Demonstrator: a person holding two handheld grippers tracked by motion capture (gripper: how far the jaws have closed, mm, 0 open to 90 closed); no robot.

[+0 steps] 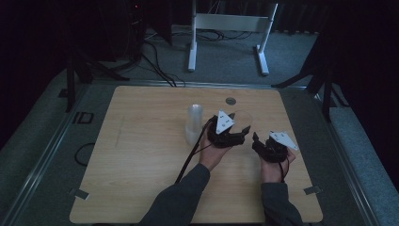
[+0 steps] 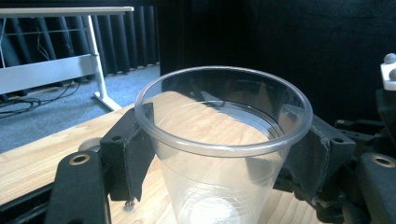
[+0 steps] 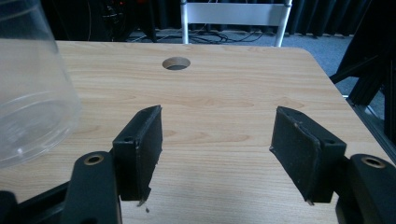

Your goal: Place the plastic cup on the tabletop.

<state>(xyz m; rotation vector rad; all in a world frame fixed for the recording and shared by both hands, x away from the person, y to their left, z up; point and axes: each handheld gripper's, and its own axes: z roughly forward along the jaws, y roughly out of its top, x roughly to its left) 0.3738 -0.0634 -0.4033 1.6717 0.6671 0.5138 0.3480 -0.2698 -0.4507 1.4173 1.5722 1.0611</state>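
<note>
A person sits at a wooden table w/ a two-jaw gripper in each hand, forearms in grey sleeves coming in from the near edge.

Left gripper: its jaws are clamped on a clear plastic cup. In the left gripper view the cup stands upright between the two black pads, which press its wall just below the rolled rim – one pad on each side. The cup's mouth faces up, and the table's wood grain shows through its wall and base. Whether the base rests on the table I can't tell.

Right gripper: jaws stand apart at a medium-wide gap, w/ nothing between them. In the right gripper view only bare wood lies between the pads. The held cup sits off to that gripper's left, close by but not touching its jaws. Ahead of the jaws, farther along the table, is a round hole in the tabletop.

From the high view the two grippers sit near each other, towards the table's right half. Just beyond the left gripper's outer side stands a stack of clear cups – upright, apart from the gripper. A black cable trails from the left gripper back towards the person. Beyond the table's far edge stands a white frame on grey carpet.
</note>
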